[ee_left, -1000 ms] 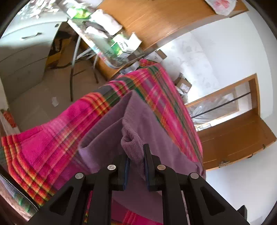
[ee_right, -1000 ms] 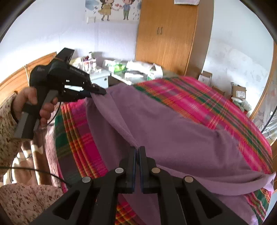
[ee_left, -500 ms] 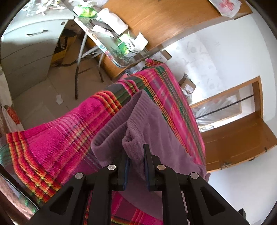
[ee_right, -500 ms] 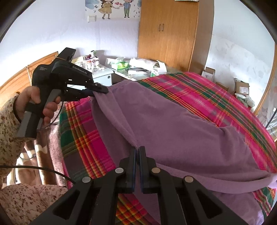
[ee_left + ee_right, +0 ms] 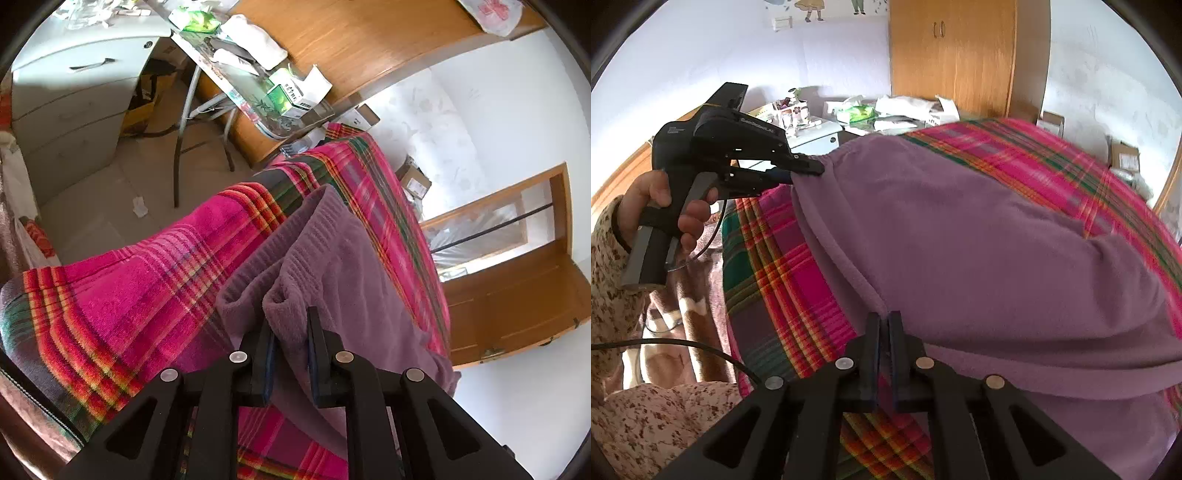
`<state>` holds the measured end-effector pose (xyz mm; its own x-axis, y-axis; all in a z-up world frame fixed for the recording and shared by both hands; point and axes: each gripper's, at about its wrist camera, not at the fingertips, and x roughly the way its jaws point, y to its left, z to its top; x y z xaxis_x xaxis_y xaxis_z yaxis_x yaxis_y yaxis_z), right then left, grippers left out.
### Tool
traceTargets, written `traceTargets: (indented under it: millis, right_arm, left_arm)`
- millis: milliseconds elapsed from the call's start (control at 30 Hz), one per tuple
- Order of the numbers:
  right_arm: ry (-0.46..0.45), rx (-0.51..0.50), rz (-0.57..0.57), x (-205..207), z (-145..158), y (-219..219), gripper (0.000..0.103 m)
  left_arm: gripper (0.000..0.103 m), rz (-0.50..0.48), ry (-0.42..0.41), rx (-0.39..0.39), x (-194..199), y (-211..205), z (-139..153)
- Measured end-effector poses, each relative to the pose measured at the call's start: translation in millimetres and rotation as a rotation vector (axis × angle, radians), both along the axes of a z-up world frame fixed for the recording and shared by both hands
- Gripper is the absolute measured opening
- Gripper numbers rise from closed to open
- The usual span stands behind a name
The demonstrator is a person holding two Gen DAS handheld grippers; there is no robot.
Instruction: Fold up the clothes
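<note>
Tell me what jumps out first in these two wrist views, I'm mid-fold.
The purple garment dominates, spread over the bright pink plaid blanket on the bed. The left gripper and right gripper are each shut on one end of its near edge. Behind, a cluttered glass table stands by the wooden wardrobe.

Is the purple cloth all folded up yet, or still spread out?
Mostly spread out. The purple cloth drapes wide over the plaid blanket, its edge pinched by left gripper and right gripper.

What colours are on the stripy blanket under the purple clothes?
The blanket is mostly bright pink plaid, with green, orange, yellow and red stripes. It shows best in the left wrist view.
</note>
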<state>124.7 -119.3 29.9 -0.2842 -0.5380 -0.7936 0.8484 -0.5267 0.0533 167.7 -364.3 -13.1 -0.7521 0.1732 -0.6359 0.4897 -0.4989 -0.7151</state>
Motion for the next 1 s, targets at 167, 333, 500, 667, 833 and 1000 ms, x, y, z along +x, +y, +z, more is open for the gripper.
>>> traceTargets:
  millis: [167, 333, 500, 667, 833, 1000]
  right_arm:
    - [-0.174, -0.065, 0.017, -5.5, -4.0, 5.1, 0.007]
    - [-0.164, -0.105, -0.018, -0.2, 1.6, 14.0, 0.007]
    - [-0.146, -0.179, -0.083, -2.2, 15.3, 43.4, 0.007]
    - [-0.096, -0.233, -0.243, -13.4, 31.9, 105.8, 0.007]
    - [-0.044, -0.216, -0.459, -29.6, 43.7, 191.4, 0.007]
    - [0.045, -0.117, -0.634, -31.7, 58.6, 270.1, 0.008]
  left_arm:
    - [0.018, 0.03, -0.022, -0.001, 10.1, 0.6, 5.7]
    - [0.019, 0.064, -0.028, -0.086, 28.2, 5.6, 26.0]
    - [0.023, -0.026, 0.014, -0.206, 25.0, 35.2, 56.4]
    - [0.024, -0.192, 0.079, -0.315, 1.6, 85.4, 78.5]
    - [0.026, -0.409, 0.123, -0.368, -27.8, 146.1, 82.3]
    - [0.027, -0.584, 0.124, -0.445, -52.0, 203.2, 78.8]
